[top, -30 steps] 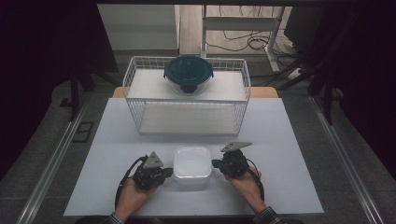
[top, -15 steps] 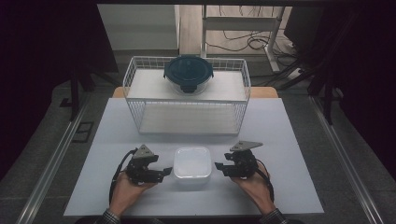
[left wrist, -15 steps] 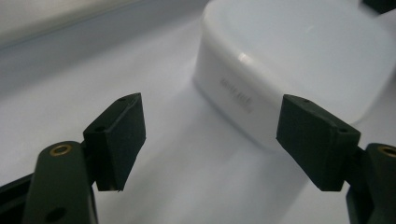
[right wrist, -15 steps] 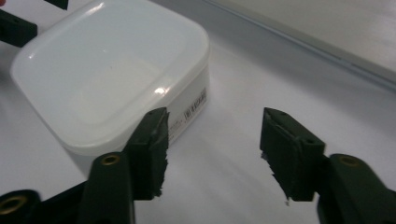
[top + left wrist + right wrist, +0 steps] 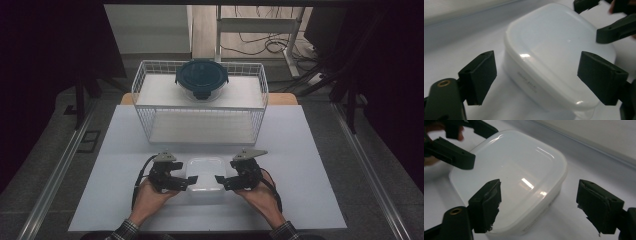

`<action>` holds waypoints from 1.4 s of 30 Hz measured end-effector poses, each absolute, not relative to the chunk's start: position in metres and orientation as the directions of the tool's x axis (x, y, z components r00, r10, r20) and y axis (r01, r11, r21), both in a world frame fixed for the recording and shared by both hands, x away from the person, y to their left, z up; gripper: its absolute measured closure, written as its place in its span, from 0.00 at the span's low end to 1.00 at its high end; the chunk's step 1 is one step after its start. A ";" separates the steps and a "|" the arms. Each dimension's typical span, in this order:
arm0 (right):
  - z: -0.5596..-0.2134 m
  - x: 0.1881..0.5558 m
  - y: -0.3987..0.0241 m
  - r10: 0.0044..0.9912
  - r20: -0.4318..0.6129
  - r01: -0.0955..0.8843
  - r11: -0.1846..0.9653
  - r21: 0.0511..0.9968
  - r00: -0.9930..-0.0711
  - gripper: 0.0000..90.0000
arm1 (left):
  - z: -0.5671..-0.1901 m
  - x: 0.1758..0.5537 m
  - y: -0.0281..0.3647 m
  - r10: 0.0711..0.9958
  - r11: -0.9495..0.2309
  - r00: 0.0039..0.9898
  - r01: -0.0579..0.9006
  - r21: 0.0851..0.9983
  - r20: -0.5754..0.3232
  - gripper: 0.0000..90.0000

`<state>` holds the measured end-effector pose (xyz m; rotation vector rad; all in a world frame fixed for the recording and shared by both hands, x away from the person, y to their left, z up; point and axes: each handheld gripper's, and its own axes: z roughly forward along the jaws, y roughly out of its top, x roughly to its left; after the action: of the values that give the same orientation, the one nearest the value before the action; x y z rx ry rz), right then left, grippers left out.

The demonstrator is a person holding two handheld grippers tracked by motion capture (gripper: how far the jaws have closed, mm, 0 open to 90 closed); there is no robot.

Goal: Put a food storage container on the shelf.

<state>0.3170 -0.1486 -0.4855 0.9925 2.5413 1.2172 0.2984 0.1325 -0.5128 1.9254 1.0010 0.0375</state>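
Observation:
A white lidded plastic container (image 5: 205, 172) sits on the white table near the front edge. My left gripper (image 5: 184, 183) points at its left side and my right gripper (image 5: 221, 181) at its right side. Both pairs of jaws have just been opening. In the left gripper view the container (image 5: 554, 45) lies ahead, its near corner between the spread jaws of the left gripper (image 5: 539, 77), with no pad touching it. The right gripper (image 5: 539, 205) likewise frames the container (image 5: 516, 170) without contact.
A white wire basket rack (image 5: 200, 117) stands at the back of the table (image 5: 310, 150). A round glass container with a dark blue lid (image 5: 201, 79) rests on the rack's top shelf. Metal rails run along both sides of the table.
Both grippers have gone from shut to open. Both hands have shifted slightly beside the container, which has stayed in place.

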 end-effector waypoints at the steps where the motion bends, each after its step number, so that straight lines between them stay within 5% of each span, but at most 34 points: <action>1: -0.487 0.318 -0.148 0.624 0.160 0.513 0.440 0.738 -0.765 0.20 | -0.516 0.300 0.132 0.625 -0.220 0.672 0.639 0.737 -0.397 0.18; 9: -0.490 0.308 -0.149 0.606 0.263 0.581 0.416 0.699 -0.750 0.24 | -0.512 0.280 0.133 0.615 -0.218 0.676 0.640 0.737 -0.405 0.40; 10: -0.489 0.302 -0.154 0.617 0.309 0.622 0.390 0.679 -0.724 0.35 | -0.508 0.271 0.138 0.628 -0.215 0.674 0.630 0.746 -0.388 0.49; 13: -0.488 0.297 -0.160 0.616 0.372 0.671 0.370 0.642 -0.695 0.43 | -0.506 0.264 0.145 0.618 -0.203 0.673 0.635 0.745 -0.405 0.65; 18: -0.481 0.288 -0.164 0.662 0.332 0.648 0.307 0.697 -0.671 0.67 | -0.506 0.262 0.147 0.625 -0.146 0.639 0.660 0.737 -0.449 0.71; 20: -0.478 0.287 -0.168 0.676 0.352 0.657 0.260 0.708 -0.648 0.75 | -0.508 0.263 0.152 0.593 -0.076 0.615 0.686 0.724 -0.521 0.79; 24: -0.481 0.289 -0.176 0.659 0.449 0.694 0.156 0.703 -0.603 0.86 | -0.508 0.262 0.153 0.607 -0.071 0.608 0.683 0.727 -0.512 0.87; 42: -0.456 0.294 -0.167 0.683 0.311 0.572 0.189 0.798 -0.661 0.87 | -0.478 0.270 0.148 0.692 -0.103 0.622 0.587 0.803 -0.366 0.88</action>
<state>0.2936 -0.1667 -0.4559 1.2375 2.3324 1.4819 0.2700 0.1485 -0.4782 1.7825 1.0387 0.1228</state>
